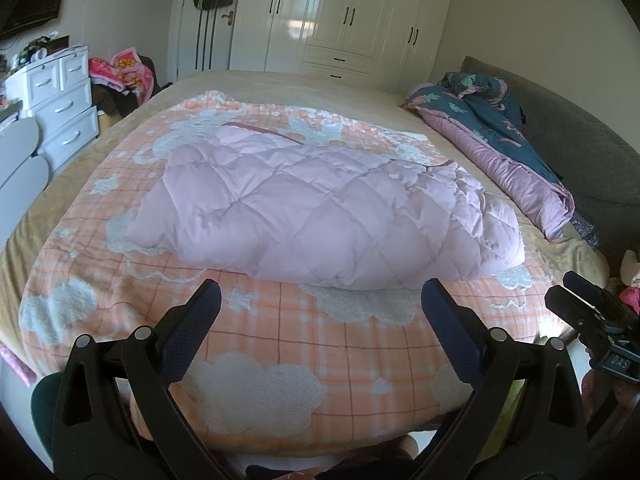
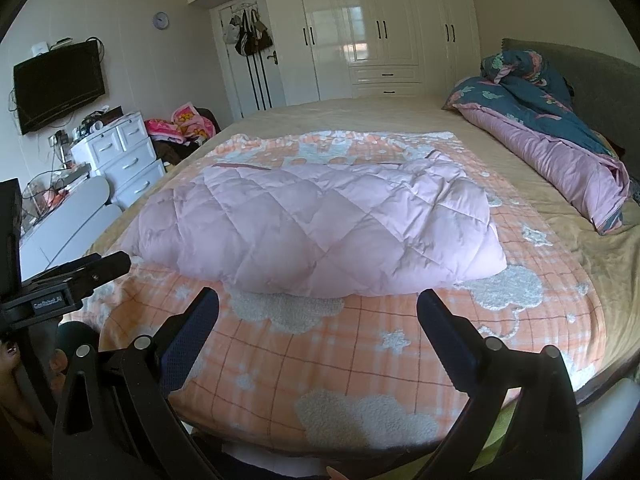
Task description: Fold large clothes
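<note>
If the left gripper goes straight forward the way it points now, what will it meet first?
Most likely the near edge of the pink quilted coat, lying folded on the orange checked blanket. The left gripper is open and holds nothing. Depth is unclear; if angled lower, it would touch the blanket first.

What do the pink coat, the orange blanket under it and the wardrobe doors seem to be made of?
Pink coat: thin smooth fabric over puffy filling, probably down or synthetic; diamond quilting, slight sheen.
Orange blanket: soft plush, likely fleece; raised woolly white clouds.
Wardrobe doors: glossy white, lacquered or laminated board; they mirror a window.
</note>
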`<state>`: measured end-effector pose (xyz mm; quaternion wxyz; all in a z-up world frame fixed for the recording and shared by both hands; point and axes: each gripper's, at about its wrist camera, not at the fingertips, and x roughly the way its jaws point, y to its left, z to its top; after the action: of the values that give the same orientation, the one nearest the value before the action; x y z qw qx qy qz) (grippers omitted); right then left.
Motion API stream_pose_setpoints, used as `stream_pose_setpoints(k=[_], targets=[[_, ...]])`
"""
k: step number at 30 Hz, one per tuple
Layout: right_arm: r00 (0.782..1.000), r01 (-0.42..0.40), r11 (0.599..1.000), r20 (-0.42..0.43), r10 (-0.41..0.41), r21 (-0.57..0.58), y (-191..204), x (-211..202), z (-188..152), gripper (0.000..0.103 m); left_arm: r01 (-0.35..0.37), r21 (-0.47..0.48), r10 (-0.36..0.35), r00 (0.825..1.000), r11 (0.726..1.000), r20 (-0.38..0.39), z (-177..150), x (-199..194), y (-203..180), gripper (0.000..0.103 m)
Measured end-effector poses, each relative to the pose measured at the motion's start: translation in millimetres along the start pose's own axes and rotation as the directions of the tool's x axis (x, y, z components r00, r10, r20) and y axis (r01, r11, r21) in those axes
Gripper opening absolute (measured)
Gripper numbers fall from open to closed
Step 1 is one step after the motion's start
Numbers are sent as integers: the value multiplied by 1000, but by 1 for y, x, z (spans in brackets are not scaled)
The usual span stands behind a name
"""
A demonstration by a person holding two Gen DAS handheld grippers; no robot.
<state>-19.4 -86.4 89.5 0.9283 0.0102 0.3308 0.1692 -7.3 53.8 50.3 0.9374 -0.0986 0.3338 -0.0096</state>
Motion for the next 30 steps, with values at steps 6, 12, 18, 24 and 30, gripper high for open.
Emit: stream_pose_setpoints(k=[6, 12, 18, 24, 30], targets=[[1000, 1, 1000, 0, -1, -6, 0, -2, 1, 99, -2, 3, 2, 1000, 1000, 1, 2, -2, 0, 94], [1000, 3, 1000, 1, -3, -7, 0, -3, 1, 99, -7, 4, 7, 1000, 1000, 4, 1, -2, 1, 94], [1000, 2, 1000, -4, -2, -7, -1, -2, 1, 99, -9, 5, 9, 1000, 1000, 3, 1, -1, 1, 94], [1000, 14, 1000, -11, -14, -3, -3, -1, 1, 99, -7, 4, 7, 1000, 1000, 3, -1, 0, 4, 94], [998, 68, 997, -15, -67, 34, -22, -2, -2, 99, -16, -38, 17, 999, 999, 36, -1, -3, 17, 94]])
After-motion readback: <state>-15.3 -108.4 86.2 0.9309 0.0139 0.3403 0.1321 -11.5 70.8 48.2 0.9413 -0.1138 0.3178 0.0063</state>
